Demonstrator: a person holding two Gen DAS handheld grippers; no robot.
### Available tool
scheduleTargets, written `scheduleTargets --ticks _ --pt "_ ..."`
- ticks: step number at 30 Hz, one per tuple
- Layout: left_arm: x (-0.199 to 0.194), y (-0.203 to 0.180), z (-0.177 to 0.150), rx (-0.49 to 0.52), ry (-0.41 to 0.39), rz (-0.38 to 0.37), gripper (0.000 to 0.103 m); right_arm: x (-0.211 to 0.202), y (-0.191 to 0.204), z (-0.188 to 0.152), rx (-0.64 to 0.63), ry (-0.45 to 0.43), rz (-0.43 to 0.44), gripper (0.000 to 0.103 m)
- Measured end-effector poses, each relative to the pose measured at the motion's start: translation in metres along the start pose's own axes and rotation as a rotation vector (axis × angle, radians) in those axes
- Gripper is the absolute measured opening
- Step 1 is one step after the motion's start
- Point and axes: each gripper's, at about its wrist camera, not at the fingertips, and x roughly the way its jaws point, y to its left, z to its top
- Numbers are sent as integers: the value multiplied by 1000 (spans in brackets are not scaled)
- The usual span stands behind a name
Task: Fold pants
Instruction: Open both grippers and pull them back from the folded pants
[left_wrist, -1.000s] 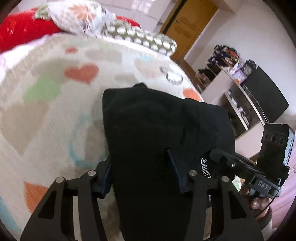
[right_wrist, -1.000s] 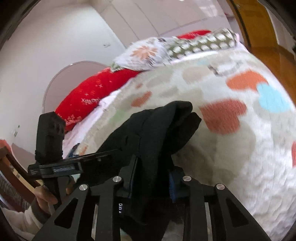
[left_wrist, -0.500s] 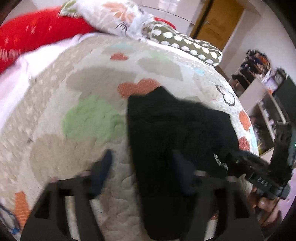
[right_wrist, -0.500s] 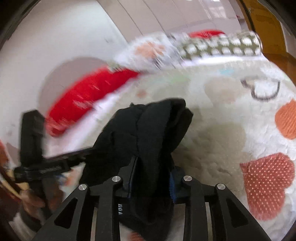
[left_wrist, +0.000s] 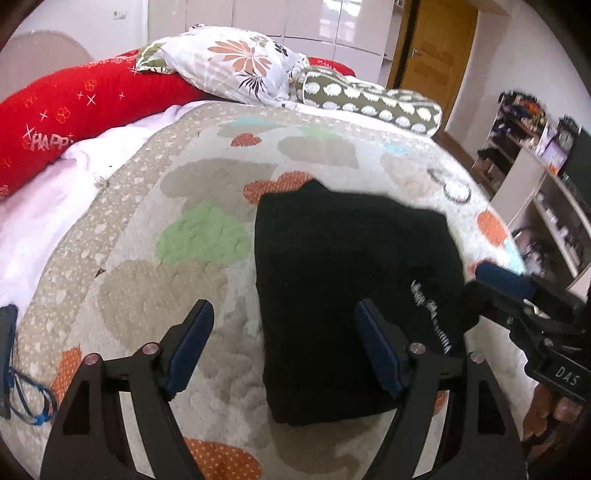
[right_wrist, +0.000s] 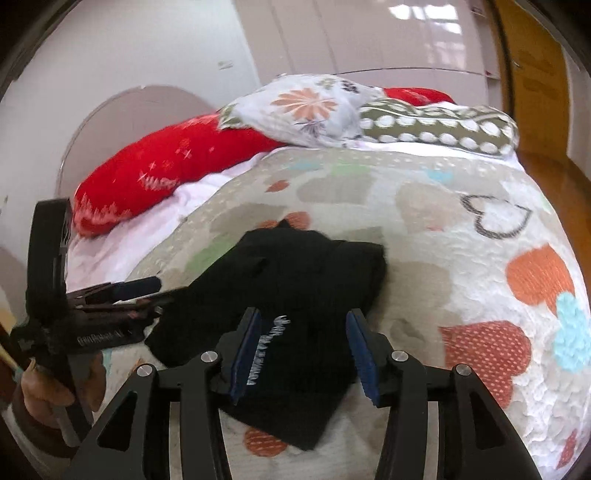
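The black pants lie folded in a thick rectangle on the heart-patterned quilt, white lettering near their right edge. My left gripper is open just above the quilt; its right finger is over the pants' near left part and its left finger is over bare quilt. In the right wrist view the pants lie under my right gripper, whose jaws are opening, the blue pads standing clear of the cloth between them. Each gripper shows in the other's view: the right gripper and the left gripper.
At the head of the bed lie a red pillow, a floral pillow and a spotted bolster. Shelves and a wooden door stand right of the bed. A blue cord lies at the quilt's left edge.
Both grippers have let go of the pants and drawn back. The pants, lifted and bunched a second ago, now lie flat and folded on the quilt.
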Motion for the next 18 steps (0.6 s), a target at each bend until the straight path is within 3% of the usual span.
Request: scheduleTargets --ticks 6,15,18 --pt "11 8 -12 -19 -15 20 96 35 7 -27 -53 93 -83 49" --pt "2 9 -13 -40 -26 23 96 14 4 -28 -17 61 -69 49" --pt "-3 6 -14 -28 -34 38 96 10 10 -30 -17 46 -61 55"
